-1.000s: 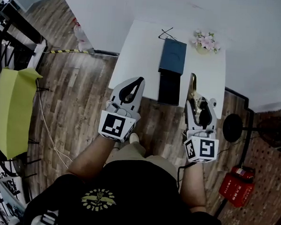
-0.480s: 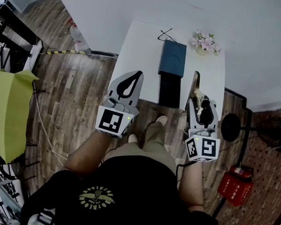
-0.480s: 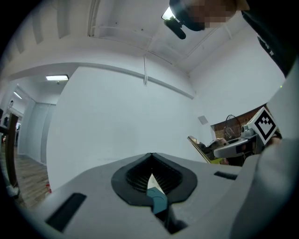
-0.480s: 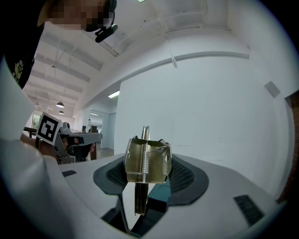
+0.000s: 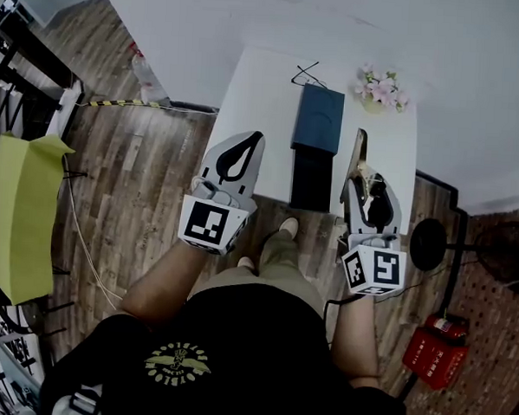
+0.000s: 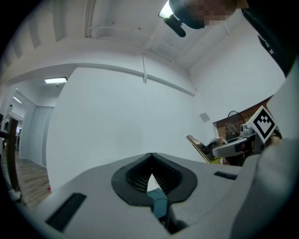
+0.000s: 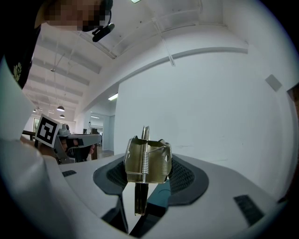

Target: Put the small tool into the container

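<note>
Brass-coloured tool (image 7: 145,161), with a spring on it, sat pinched between the right gripper's (image 5: 365,186) jaws, just right of the dark blue container (image 5: 319,119) on the white table (image 5: 256,98). Left of the container, the left gripper (image 5: 254,146) hung with jaws together on nothing. Flowers (image 5: 383,83) stood right of the container

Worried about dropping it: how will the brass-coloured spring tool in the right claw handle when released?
The brass-coloured sheet-metal tool looks stiff and probably light, being thin folded plate. Its shiny faces could slip or twist in the right claw. Its exposed coil spring suggests hinged parts that may give if squeezed.
</note>
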A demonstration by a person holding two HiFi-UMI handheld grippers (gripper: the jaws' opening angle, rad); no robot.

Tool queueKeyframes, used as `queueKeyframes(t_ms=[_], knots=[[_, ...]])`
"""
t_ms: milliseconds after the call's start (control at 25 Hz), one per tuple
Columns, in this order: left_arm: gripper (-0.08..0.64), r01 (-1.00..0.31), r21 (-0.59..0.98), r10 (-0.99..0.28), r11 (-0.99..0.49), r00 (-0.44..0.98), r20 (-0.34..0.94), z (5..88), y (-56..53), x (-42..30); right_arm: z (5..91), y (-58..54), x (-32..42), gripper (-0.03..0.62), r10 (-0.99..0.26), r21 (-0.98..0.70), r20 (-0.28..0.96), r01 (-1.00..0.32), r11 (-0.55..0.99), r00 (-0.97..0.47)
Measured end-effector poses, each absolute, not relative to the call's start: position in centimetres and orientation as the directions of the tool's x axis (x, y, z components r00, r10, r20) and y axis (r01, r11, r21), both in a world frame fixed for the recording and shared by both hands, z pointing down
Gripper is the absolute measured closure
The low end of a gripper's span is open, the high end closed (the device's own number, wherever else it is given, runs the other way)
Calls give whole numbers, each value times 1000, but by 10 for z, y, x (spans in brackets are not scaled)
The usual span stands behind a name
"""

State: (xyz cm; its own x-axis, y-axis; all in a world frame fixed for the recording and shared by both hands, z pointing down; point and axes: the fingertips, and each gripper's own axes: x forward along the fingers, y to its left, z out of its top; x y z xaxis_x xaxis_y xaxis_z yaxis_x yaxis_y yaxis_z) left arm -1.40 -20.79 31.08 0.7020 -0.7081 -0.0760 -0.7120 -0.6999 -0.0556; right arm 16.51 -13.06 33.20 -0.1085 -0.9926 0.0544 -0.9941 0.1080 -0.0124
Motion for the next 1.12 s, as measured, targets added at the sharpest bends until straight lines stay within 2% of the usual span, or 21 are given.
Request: queueKeyframes(t_ms=[1120], knots=[[552,-729,-5,-728,-685,685,-18,344,-260,27,354,-188,199,368,-982,-58,106,-987,151,-156]])
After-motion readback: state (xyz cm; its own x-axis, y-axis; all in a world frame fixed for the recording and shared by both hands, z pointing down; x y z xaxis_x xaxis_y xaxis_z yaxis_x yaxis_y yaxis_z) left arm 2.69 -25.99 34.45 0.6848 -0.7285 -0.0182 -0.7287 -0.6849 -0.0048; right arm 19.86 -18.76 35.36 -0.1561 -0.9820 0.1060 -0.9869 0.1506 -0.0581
